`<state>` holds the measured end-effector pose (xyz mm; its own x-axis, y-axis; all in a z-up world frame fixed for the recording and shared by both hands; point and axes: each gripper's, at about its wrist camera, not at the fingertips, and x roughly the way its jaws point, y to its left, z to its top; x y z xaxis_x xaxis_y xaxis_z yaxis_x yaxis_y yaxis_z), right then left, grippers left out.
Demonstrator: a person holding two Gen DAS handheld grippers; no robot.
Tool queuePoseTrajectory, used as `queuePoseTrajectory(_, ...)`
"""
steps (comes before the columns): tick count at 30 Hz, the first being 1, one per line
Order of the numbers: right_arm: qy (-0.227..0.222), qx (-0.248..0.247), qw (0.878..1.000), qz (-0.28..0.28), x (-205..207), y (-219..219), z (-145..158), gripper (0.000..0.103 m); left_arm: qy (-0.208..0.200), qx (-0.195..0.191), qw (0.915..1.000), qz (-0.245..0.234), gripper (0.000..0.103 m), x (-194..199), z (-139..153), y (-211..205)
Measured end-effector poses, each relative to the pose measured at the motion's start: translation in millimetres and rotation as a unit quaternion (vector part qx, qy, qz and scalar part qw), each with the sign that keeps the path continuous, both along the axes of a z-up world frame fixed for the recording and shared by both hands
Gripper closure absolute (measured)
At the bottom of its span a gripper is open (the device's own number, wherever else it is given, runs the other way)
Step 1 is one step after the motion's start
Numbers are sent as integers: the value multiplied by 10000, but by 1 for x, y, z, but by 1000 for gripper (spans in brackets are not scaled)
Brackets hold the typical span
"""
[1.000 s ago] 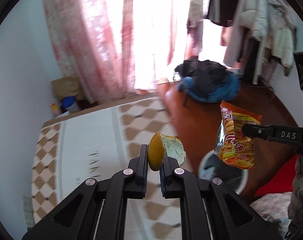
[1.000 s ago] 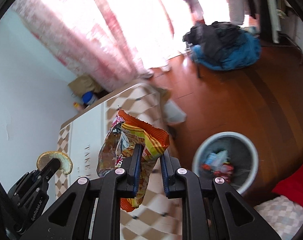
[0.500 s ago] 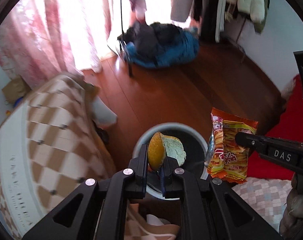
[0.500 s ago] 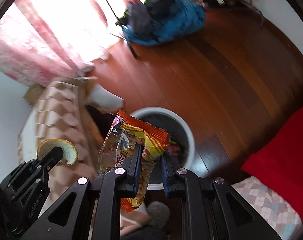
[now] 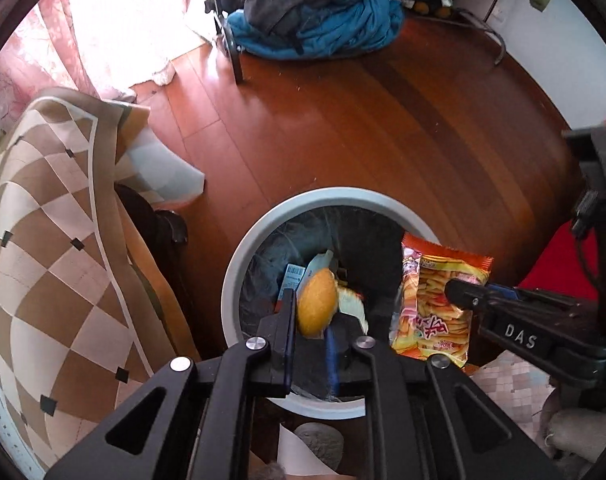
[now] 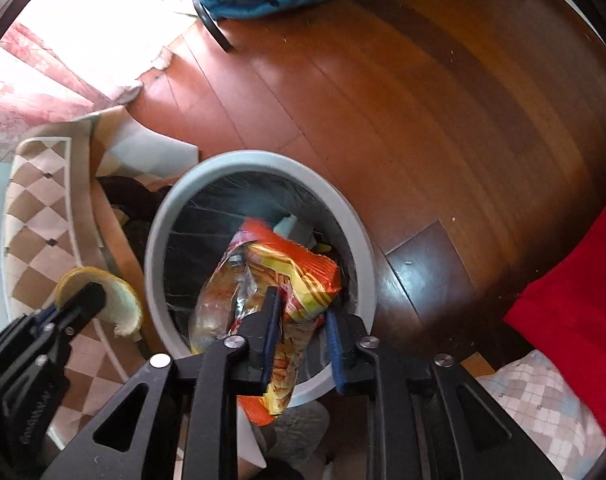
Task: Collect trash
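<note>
A round grey bin [image 5: 231, 280] with a dark liner stands on the wooden floor, right under both grippers, and holds some wrappers. My left gripper [image 5: 315, 312] hangs over the bin mouth, jaws slightly parted. The orange peel [image 5: 317, 306] still sits between them, leaning on the left finger. My right gripper [image 6: 303, 308] is also over the bin [image 6: 155, 248] and open. The orange-yellow snack bag [image 6: 295, 268] lies against the left pad, with a gap to the right pad. From the side, the bag [image 5: 435, 304] and the peel [image 6: 119, 296] each show at the other gripper's tip.
A table under a brown checked cloth [image 5: 43, 240] stands close to the bin's left side. A heap of blue and dark clothes [image 5: 315, 20] lies across the floor by the bright curtain. Red fabric [image 6: 575, 300] and a checked cushion [image 6: 535, 400] sit to the right.
Both grippers swung from the table, tilted down and closed in over the bin. The jaws of both have parted a little since half a second ago, and the bag now hangs loose.
</note>
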<state>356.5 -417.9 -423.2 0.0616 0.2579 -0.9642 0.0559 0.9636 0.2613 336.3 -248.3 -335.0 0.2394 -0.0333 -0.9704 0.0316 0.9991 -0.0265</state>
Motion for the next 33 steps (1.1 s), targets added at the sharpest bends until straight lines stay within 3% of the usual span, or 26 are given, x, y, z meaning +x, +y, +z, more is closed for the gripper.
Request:
queuePoseTrajectory(2, 23, -98, 9999, 29, -2, 2, -6, 54, 10, 19, 10000, 24, 78, 1, -2, 2)
queuePoseTrajectory(3, 18, -126, 9999, 34, -3, 1, -7, 45, 4, 38, 10000, 42, 63, 0, -2, 3)
queuePoseTrajectory(4, 4, -149, 9999, 58, -4, 1, -8, 43, -6, 99, 9999, 67, 41, -1, -1, 4)
queuePoseTrajectory(6, -29, -241, 9997, 90, -5, -1, -7, 32, -13, 150, 9998, 125, 20, -2, -2, 7)
queuePoseTrajectory(9, -103, -330, 9993, 135, -10, -3, 1, 22, -12, 220, 9995, 210, 18, -4, 0, 12)
queuePoseTrajectory(11, -143, -381, 9990, 168, -15, -2, 10, 7, -23, 232, 9994, 242, 6, -6, 3, 16)
queuePoseTrajectory(12, -178, -432, 9987, 179, -16, -2, 16, 0, -44, 248, 9993, 260, 4, -8, 6, 18)
queuePoseTrajectory(20, -573, -668, 9958, 253, -46, -2, 78, 0, -295, 204, 9985, 404, 3, -34, 54, 28)
queuePoseTrajectory(33, -1272, -262, 9913, 231, -129, -8, 216, 0, -936, -34, 9947, 433, 3, -111, 178, 36)
